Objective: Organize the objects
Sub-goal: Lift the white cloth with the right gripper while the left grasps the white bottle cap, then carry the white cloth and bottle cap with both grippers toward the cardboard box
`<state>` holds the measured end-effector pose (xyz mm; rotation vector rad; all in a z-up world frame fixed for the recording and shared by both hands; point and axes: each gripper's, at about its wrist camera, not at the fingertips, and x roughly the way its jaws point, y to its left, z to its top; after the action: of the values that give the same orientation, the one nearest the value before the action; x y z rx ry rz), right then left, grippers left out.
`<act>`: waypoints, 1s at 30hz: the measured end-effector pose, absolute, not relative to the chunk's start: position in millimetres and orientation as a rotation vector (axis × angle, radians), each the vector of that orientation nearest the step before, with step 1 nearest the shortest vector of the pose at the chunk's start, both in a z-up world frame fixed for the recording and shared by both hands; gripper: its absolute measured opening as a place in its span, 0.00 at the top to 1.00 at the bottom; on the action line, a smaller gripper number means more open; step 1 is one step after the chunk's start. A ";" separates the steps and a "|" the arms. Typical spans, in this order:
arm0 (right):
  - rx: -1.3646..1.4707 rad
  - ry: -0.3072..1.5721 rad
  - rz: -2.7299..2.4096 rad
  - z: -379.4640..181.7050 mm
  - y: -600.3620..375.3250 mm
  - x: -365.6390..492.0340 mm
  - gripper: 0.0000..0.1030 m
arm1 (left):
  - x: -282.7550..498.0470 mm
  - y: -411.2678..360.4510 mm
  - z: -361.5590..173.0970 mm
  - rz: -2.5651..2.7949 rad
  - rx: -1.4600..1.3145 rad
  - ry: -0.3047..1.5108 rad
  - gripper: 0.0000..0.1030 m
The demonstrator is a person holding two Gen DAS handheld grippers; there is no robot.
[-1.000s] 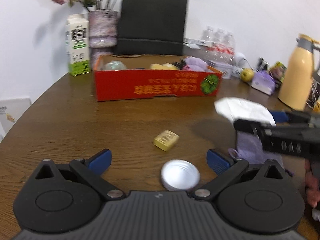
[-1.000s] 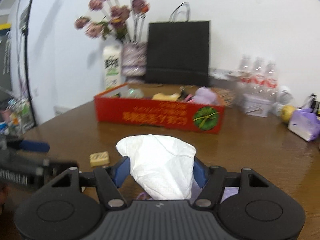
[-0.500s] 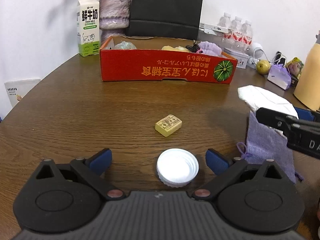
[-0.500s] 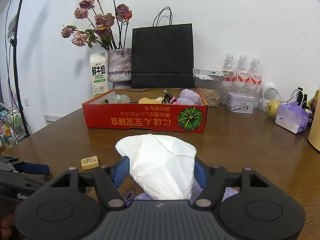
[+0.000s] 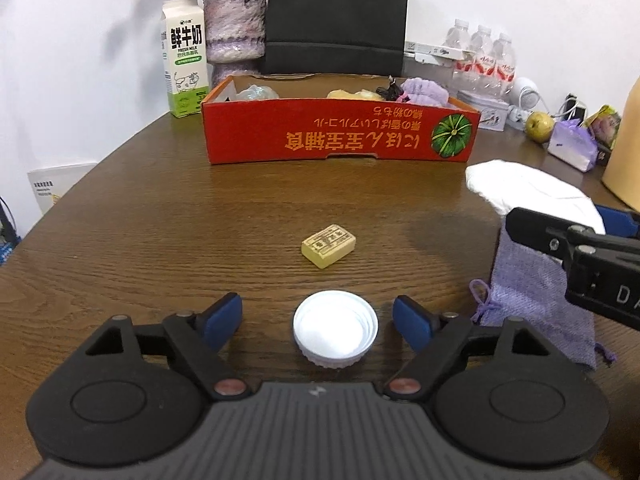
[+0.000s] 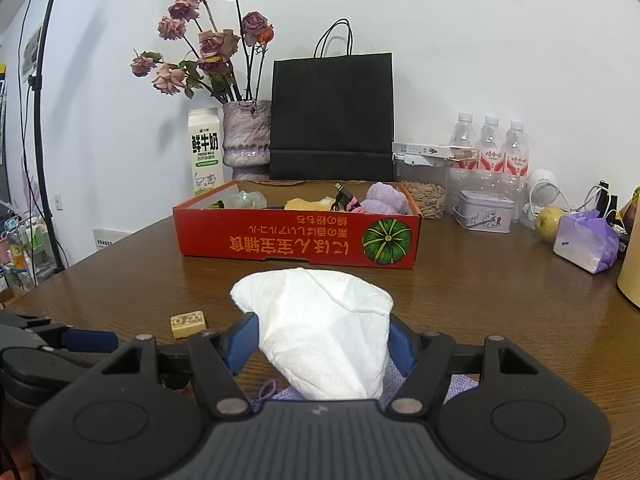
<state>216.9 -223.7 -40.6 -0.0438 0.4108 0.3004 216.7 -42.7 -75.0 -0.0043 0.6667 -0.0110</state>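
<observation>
The left gripper (image 5: 318, 322) is closing, its blue fingers (image 5: 222, 320) still apart with a white lid (image 5: 335, 330) lying between them untouched on the wooden table (image 5: 160, 220); just past the fingertips sits a small yellow block (image 5: 329, 245). The right gripper (image 6: 320, 342) is clamped on a white tissue packet (image 6: 320, 320), a purple pouch (image 6: 280, 394) beneath it; farther ahead of both stands a red box (image 6: 296, 240) holding assorted items.

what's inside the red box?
Over the red box front wall: a clear plastic item at left, something yellow, a dark cable with pink, and a purple cloth at right. The floor and lower contents are hidden by the wall.
</observation>
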 end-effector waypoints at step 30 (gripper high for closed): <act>-0.026 0.385 0.305 -39.7 -231.7 206.4 0.35 | 199.3 -39.4 -51.1 0.024 -0.024 0.550 0.61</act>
<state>206.4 -231.7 -39.7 -0.0261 0.3851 0.3051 199.3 -39.4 -51.1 -0.0244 0.5499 0.0245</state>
